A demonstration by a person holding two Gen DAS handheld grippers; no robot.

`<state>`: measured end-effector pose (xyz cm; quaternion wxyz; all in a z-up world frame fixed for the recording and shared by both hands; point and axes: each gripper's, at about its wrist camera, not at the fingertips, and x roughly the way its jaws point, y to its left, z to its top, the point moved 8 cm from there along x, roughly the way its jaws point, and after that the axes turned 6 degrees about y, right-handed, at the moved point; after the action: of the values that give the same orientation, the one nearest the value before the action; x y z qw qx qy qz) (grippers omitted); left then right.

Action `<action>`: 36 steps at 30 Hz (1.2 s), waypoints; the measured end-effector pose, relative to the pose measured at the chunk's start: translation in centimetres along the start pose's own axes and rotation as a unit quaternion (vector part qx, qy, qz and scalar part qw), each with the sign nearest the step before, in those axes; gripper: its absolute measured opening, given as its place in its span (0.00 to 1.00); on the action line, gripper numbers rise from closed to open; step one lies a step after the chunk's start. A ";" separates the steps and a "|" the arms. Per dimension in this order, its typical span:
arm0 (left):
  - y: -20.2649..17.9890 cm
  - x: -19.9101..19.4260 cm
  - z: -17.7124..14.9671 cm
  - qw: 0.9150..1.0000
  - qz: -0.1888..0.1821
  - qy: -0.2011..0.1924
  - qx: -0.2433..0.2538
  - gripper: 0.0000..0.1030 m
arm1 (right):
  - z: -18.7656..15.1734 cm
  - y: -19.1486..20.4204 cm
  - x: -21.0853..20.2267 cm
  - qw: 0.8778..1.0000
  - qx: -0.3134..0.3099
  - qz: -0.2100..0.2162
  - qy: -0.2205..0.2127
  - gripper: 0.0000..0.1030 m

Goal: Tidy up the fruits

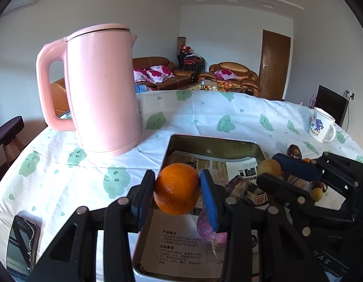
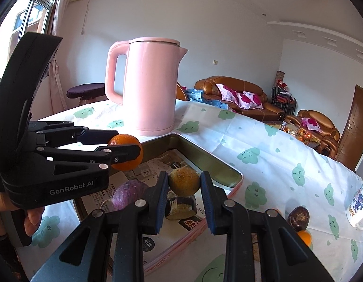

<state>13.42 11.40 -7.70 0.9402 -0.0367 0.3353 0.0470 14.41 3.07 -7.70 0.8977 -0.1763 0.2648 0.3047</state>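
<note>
Two grippers: left gripper (image 1: 178, 189), right gripper (image 2: 184, 183). One orange (image 1: 177, 188) between left jaws, one yellowish fruit (image 2: 184, 181) between right jaws. One tin tray (image 2: 206, 158), one pink kettle (image 1: 102, 89), one mug (image 1: 322, 125) farther ahead.

A bright orange (image 1: 177, 188) and a mottled yellow-green fruit (image 2: 184, 181) hang above the paper-lined tin tray (image 1: 214, 143).

Left gripper (image 1: 178, 189) and right gripper (image 2: 184, 182) tilt downward, jaws clamped on fruit.

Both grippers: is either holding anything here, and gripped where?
Left gripper clamps the orange by its two opposite sides. Right gripper clamps a yellowish-brown fruit by its sides, above the tin tray.
</note>
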 end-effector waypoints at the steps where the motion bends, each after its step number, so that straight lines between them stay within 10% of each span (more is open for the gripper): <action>1: 0.1 0.1 -0.1 1.000 0.001 0.002 0.001 0.40 | -0.1 0.0 0.2 1.000 0.000 0.001 0.004 0.29; 30: 0.0 0.4 0.0 1.000 0.006 0.002 0.001 0.45 | -1.1 0.3 2.3 0.998 -0.001 0.006 0.060 0.29; 36: -0.3 -1.3 0.6 1.000 0.011 -0.027 0.003 0.69 | -0.9 0.3 2.0 0.999 -0.003 -0.004 0.050 0.60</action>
<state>12.84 11.06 -6.40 0.9485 -0.0294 0.3102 0.0572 15.21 3.73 -9.63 0.8840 -0.1957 0.3077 0.2925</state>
